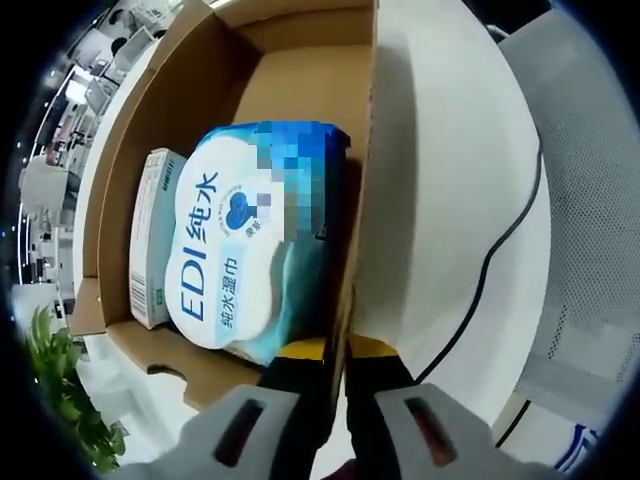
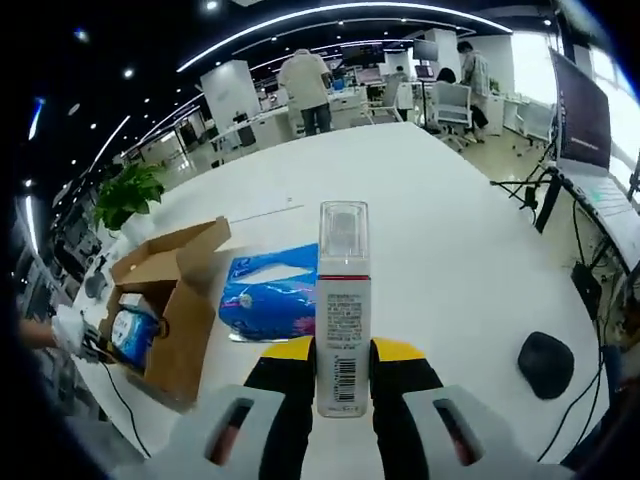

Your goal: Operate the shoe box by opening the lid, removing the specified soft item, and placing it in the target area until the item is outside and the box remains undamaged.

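right hand-held gripper (image 2: 343,368) clamps an upright bottle (image 2: 342,300) above the table (image 2: 450,220); left hand-held gripper (image 1: 338,362) pinches the box wall (image 1: 362,180).

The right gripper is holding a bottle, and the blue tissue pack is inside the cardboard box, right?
Not quite. The right gripper does hold the bottle, but the blue tissue pack lies on the white table beside the cardboard box, not inside it, as the right gripper view shows.
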A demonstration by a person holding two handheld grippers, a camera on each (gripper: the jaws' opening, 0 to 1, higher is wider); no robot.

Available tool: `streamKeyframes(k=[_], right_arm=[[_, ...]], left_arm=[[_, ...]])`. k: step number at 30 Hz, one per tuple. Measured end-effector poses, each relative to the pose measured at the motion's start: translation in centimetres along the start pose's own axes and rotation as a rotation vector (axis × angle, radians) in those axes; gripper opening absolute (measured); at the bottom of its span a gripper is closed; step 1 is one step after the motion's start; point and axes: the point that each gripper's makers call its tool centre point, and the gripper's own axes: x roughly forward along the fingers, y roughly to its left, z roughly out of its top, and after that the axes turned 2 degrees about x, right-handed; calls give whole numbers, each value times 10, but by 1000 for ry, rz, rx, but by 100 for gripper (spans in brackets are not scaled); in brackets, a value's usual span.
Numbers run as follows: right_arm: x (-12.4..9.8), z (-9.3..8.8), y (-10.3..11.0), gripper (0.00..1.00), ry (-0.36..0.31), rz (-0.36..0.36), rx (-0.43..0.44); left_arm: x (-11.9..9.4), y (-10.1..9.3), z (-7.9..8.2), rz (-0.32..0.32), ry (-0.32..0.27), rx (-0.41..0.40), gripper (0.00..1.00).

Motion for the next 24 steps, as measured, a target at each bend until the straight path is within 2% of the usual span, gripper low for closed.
streamKeyframes(k=[1, 2, 4, 6, 12, 15, 18, 24], right_arm=[[3, -13, 5, 17, 44, 32, 88], [5, -13, 9, 17, 18, 56, 82], [7, -15, 5, 17, 6, 25, 26], [10, -20, 1, 17, 42, 0, -6], [20, -23, 4, 17, 71, 7, -56], [24, -33, -5, 17, 129, -20, -105], [28, -30, -10, 17, 141, -26, -105], [37, -8, -24, 17, 152, -55, -87]], left_arm=[[0, 0, 0, -2, 1, -1, 3], [0, 0, 0, -2, 0, -4, 3], [0, 0, 0, 5, -2, -4, 3], [0, 0, 1, 6, -2, -5, 3], [0, 1, 1, -1, 6, -14, 3], [-1, 1, 1, -4, 5, -17, 3], [-1, 1, 0, 2, 3, -16, 3], [-1, 1, 0, -4, 7, -20, 3]])
